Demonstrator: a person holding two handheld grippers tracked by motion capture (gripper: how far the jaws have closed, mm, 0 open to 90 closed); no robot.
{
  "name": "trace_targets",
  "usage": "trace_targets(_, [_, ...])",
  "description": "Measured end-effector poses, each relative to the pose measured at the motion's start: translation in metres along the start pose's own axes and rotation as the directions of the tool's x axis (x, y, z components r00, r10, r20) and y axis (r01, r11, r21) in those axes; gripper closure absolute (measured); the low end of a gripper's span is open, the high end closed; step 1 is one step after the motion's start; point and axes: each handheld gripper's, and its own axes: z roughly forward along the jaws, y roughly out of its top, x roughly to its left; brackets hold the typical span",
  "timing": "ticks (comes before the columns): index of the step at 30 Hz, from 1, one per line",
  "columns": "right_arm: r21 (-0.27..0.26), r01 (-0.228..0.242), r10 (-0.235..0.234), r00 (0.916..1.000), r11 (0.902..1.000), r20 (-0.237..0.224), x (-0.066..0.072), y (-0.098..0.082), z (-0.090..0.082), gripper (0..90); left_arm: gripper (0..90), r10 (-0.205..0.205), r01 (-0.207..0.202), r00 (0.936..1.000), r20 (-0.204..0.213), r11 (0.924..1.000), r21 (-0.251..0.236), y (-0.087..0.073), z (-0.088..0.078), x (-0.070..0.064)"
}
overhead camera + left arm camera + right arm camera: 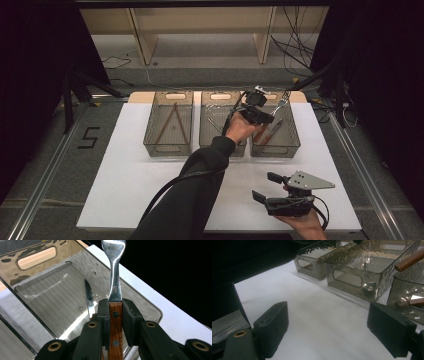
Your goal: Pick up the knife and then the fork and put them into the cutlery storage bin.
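Wooden-handled and steel-tined, the fork (115, 290) is clamped in the left gripper (115, 315), whose pads press the brown handle from both sides so that the riveted wood runs straight up between them and the metal neck and head rise beyond the fingertips. In the high view the left gripper (257, 114) hangs over the right-hand bin (292, 145), the one nearest the table's right edge, with the fork's tines (284, 102) reaching toward the table's far edge, above the bin's far rim. Below the gripped fork, in the left gripper view, a knife (88, 296) lies on the ribbed floor of that clear smoky bin.

Two more bins stand in a row along the far part of the white table (125, 185): the middle bin (206, 145) just beside the right-hand one, and the left bin (150, 142) holding a pair of thin brown sticks (170, 122).

Near the table's near right corner, the right gripper (263, 189) rests in the person's hand with its jaws spread wide, gripping nothing; in the right gripper view only bare white tabletop lies between its pads (273, 325).
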Motion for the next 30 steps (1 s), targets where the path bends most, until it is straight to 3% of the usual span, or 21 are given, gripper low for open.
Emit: trace_targets(30, [-0.001, 0.000, 0.000, 1.0000, 1.0000, -0.002, 0.000, 0.000, 0.000, 18.2, 76.3, -0.044, 0.044, 0.9985, -0.032, 0.9990, 0.009, -0.007, 0.019, 0.007])
